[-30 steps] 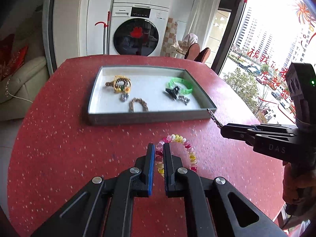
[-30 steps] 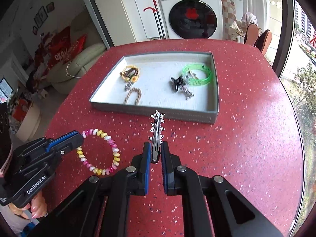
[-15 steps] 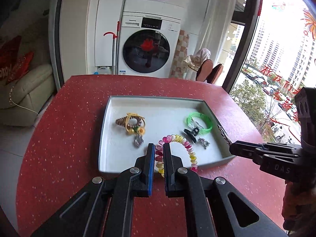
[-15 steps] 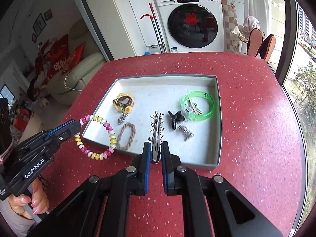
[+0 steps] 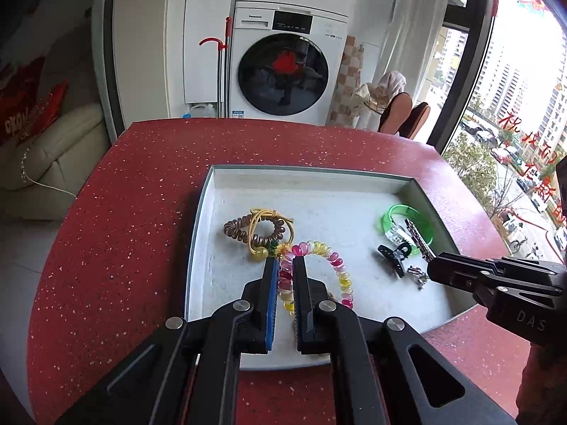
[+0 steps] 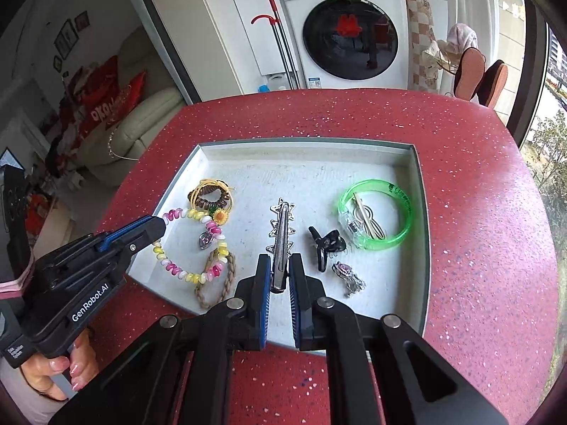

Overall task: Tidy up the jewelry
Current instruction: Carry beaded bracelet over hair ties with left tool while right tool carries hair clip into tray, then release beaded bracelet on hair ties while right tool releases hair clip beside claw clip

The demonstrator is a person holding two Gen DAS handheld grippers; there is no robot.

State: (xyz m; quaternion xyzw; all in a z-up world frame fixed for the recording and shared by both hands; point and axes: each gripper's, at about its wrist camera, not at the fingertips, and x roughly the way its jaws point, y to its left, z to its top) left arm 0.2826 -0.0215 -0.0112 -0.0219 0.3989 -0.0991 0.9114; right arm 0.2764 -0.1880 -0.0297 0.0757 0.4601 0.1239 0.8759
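The pink, yellow and clear plastic coil bracelet (image 5: 320, 269) hangs clamped in the left gripper (image 5: 284, 295) over the near left of the shallow grey tray (image 6: 418, 212) on the speckled red table (image 6: 478, 248). The right gripper (image 6: 279, 285) pinches a silver star-edged metal hair clip (image 6: 281, 233) above the tray's middle. Only the right view shows a braided tan loop (image 6: 226, 276), seemingly fabric, beneath the bracelet; a glossy green bangle (image 6: 375, 219) lies far right.
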